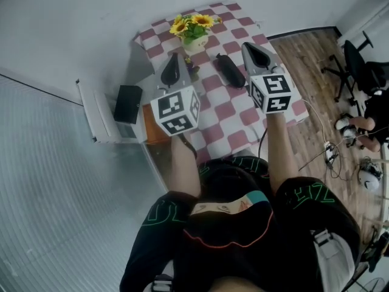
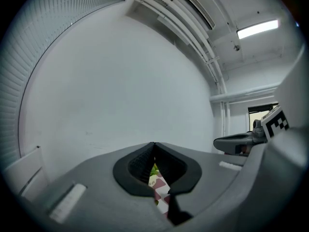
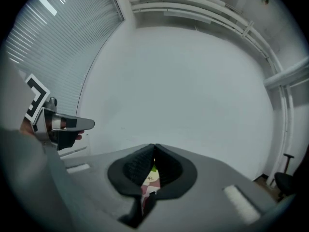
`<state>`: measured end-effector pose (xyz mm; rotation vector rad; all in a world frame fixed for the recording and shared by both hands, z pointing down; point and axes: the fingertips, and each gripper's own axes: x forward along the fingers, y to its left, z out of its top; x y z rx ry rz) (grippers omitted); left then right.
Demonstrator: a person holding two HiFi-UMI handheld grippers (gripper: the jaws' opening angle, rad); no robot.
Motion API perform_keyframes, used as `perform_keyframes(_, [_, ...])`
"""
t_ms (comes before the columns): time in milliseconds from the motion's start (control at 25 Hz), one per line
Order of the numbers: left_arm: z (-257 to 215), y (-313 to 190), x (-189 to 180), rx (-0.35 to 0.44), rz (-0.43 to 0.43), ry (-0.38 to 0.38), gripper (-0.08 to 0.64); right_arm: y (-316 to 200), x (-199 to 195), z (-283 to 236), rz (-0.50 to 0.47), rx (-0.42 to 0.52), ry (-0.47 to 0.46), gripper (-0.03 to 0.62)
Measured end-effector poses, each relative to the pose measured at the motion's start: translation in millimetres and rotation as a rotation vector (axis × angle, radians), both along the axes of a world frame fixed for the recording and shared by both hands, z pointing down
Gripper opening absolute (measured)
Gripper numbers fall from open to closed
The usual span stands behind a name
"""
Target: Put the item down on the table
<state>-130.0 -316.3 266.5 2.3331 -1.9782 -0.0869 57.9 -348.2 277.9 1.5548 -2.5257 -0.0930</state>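
Observation:
A long black item (image 1: 230, 70) lies on the red-and-white checked table (image 1: 243, 111), between my two grippers and touching neither. My left gripper (image 1: 172, 58) is raised over the table's left side. Its jaws meet at the tip, shut and empty (image 2: 154, 145). My right gripper (image 1: 250, 47) hovers over the table's right part, to the right of the black item, also shut with nothing in it (image 3: 154, 147). Both gripper views point up at the white wall. Only a sliver of checked cloth shows through the gap below the pads.
A vase of sunflowers (image 1: 194, 32) stands at the table's far end. A black box (image 1: 127, 104) sits on a white shelf left of the table. On the wooden floor to the right are an office chair (image 1: 358, 66), cables (image 1: 331, 154) and another person's foot (image 1: 345, 124).

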Motion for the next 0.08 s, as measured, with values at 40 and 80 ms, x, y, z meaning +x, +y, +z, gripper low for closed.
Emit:
perform_keyframes(40, [1.9,-0.8,-0.2,-0.003,0.003,-0.001,0.008,-0.8,-1.1,0.1,0.002,0.002,0.004,0.005])
perform_keyframes(80, [3.9,-1.5,-0.3,-0.007,0.006,-0.002,0.008,-1.5,-1.9,0.2,0.004,0.004,0.007,0.005])
